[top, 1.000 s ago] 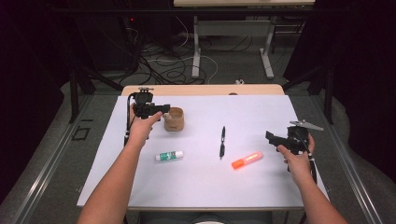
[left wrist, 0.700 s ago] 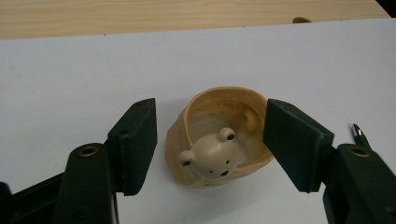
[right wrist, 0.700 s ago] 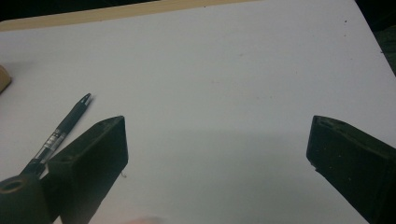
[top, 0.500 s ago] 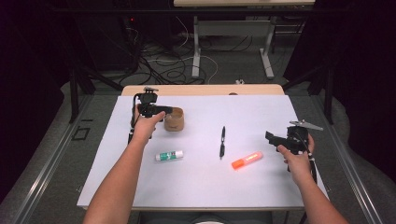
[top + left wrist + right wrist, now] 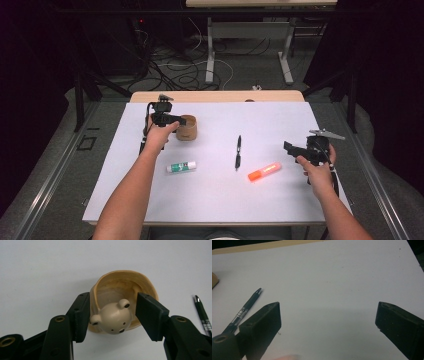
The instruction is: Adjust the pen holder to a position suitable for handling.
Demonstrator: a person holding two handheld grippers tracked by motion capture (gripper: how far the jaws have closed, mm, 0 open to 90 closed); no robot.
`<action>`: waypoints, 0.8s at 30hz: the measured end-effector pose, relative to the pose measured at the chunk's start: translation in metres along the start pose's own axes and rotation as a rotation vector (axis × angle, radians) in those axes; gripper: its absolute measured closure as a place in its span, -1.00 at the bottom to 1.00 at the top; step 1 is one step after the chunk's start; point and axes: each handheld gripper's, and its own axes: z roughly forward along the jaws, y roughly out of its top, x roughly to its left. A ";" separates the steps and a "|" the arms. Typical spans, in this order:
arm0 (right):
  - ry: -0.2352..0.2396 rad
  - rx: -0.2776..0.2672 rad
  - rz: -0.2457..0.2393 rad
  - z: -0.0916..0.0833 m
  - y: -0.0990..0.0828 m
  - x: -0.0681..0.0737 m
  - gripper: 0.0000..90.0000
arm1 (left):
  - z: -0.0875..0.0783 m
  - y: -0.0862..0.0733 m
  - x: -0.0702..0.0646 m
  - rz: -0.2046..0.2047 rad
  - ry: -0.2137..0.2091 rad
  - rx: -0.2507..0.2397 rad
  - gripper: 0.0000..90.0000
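A tan wooden cup [image 5: 188, 129] with a bear head [image 5: 111, 318] on its near side stands at the back left of the white table [image 5: 225, 200]. My left gripper [image 5: 169, 119] hovers over the cup [image 5: 120, 285], open. In the left gripper view one jaw is against the cup's left wall and the other overlaps its right rim. My right gripper [image 5: 291, 148] is held at the right, open, with bare table between its jaws [image 5: 329, 306]. A dark pen [image 5: 238, 152] lies in the middle, also seen as pen [image 5: 243, 311] and pen [image 5: 203, 315].
An orange highlighter [image 5: 264, 171] lies just left of the right gripper. A glue stick [image 5: 181, 167] with a green label lies in front of the left hand. Beyond the table's wooden far edge [image 5: 215, 96] are cables and table legs on the floor.
The left gripper has turned and shifted slightly over the cup. The cup, pen, highlighter, glue stick and right gripper have stayed put.
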 end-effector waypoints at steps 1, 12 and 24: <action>0.000 0.000 0.000 0.000 0.000 0.000 -0.86 | 0.001 0.000 0.000 -0.003 0.004 0.008 0.02; 0.001 0.005 -0.002 0.000 0.000 0.000 -0.86 | 0.010 -0.002 -0.002 0.006 0.032 0.046 0.15; 0.005 0.011 0.001 0.002 0.000 0.001 -0.86 | 0.008 -0.001 -0.006 -0.054 0.062 0.063 0.20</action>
